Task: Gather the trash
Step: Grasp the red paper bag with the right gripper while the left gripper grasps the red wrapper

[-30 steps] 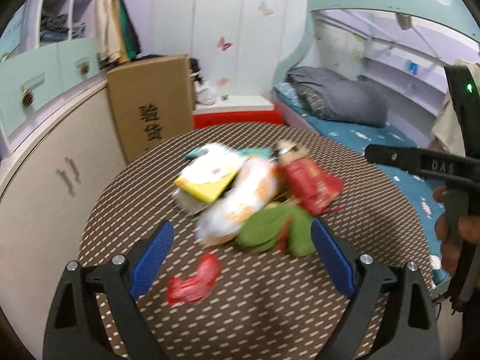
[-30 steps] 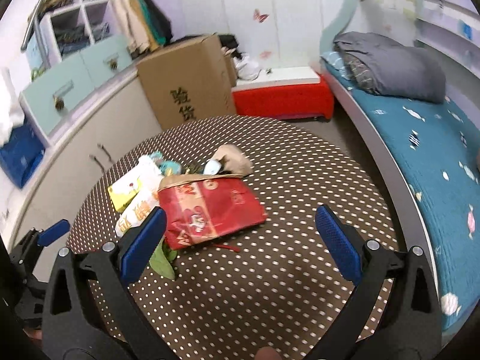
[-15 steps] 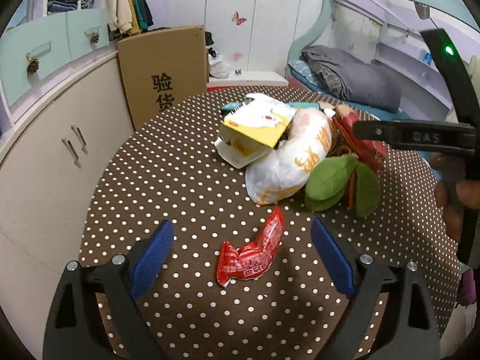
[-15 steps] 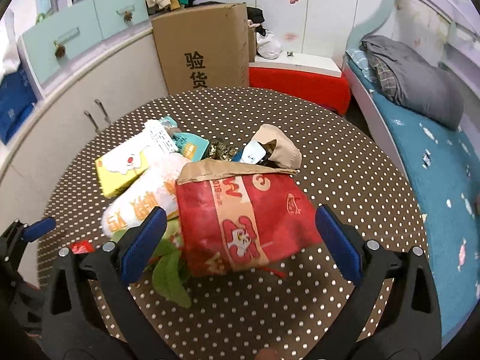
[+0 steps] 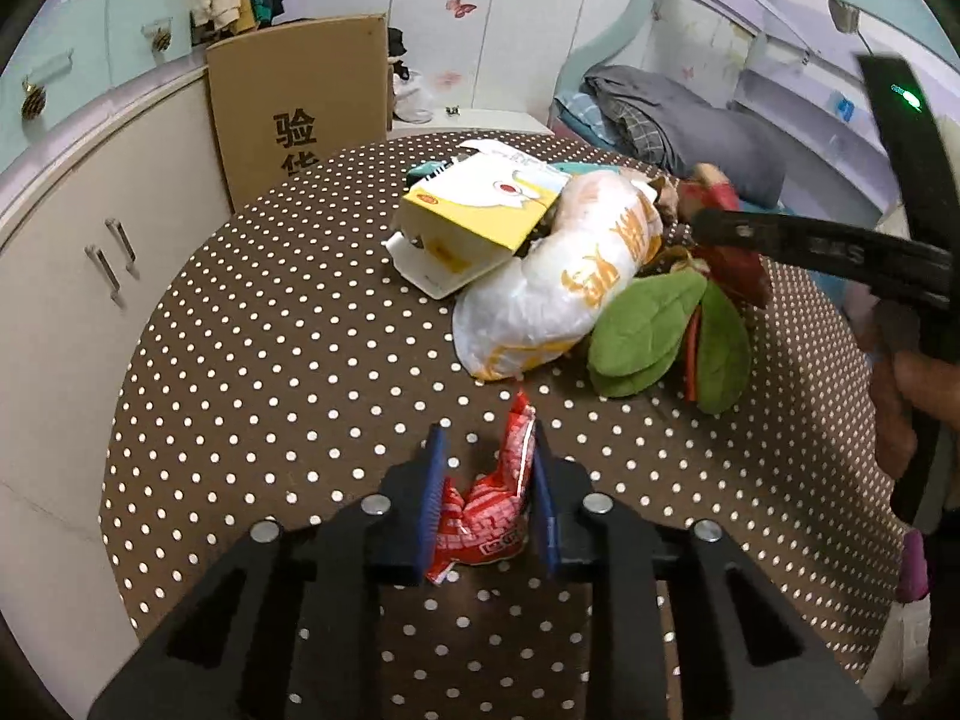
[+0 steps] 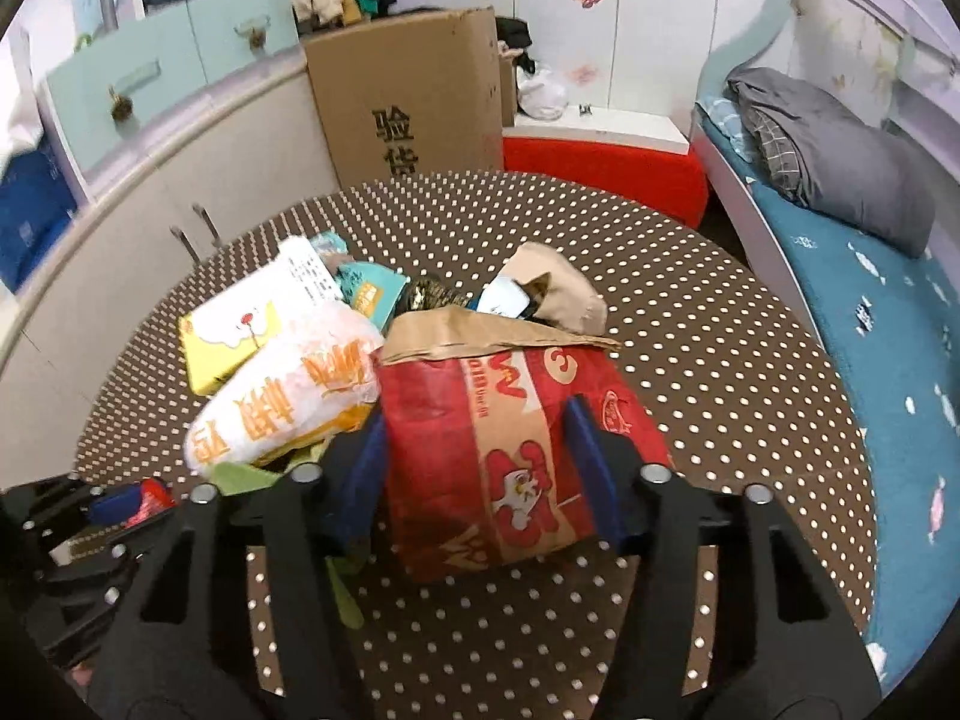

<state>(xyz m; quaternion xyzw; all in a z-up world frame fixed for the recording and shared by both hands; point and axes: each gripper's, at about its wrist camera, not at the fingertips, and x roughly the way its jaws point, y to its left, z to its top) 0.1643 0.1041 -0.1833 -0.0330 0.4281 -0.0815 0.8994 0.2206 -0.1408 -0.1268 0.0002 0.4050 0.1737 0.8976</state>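
Observation:
A pile of trash lies on a round brown polka-dot table (image 5: 252, 360). My left gripper (image 5: 486, 480) is shut on a small red wrapper (image 5: 498, 510) at the table's near edge. My right gripper (image 6: 474, 468) is shut on a red and brown paper bag (image 6: 498, 450) lying on the table; the bag bulges between the blue pads. The pile also holds a white plastic bag with orange print (image 5: 564, 288), a yellow and white carton (image 5: 480, 210) and green leaves (image 5: 654, 324). The right gripper's body shows at the right of the left wrist view.
A tall cardboard box (image 6: 408, 102) stands behind the table, next to white cabinets (image 5: 72, 228). A red bench (image 6: 606, 162) and a bed with a grey duvet (image 6: 840, 150) lie to the right. A tan crumpled item (image 6: 558, 288) tops the pile's far side.
Both grippers moved forward and down and closed: the left onto the red wrapper, the right onto the red paper bag. Both were wide open half a second ago.

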